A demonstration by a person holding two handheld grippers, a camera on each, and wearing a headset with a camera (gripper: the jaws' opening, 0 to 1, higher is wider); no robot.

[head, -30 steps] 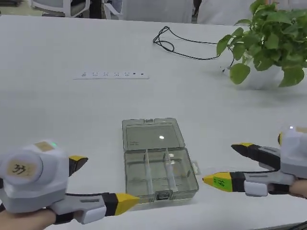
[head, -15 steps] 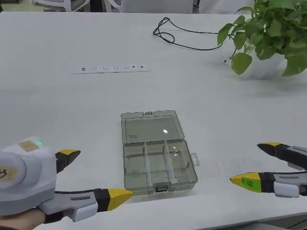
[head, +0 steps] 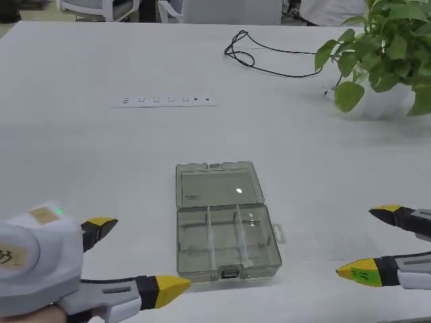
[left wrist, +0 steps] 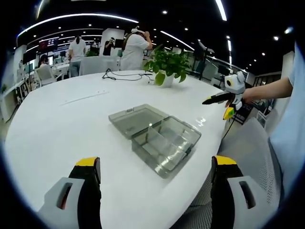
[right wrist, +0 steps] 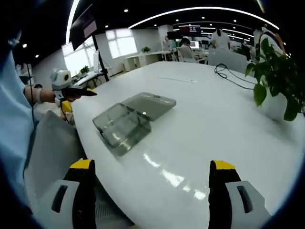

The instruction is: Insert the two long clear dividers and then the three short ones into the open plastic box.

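Left gripper (head: 137, 257) and right gripper (head: 367, 242) gape wide and empty at nine and three o'clock of the box (head: 217, 187). The left gripper view adds people (left wrist: 135, 47) behind the plant (left wrist: 167, 64).

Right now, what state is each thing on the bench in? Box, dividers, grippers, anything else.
plastic box: open, lid laid flat behind it.
long dividers: both seated upright in the box.
short dividers: not in yet; faint clear pieces lying flat right of the box.
left gripper: open, empty.
right gripper: open, empty.
potted plant: upright.
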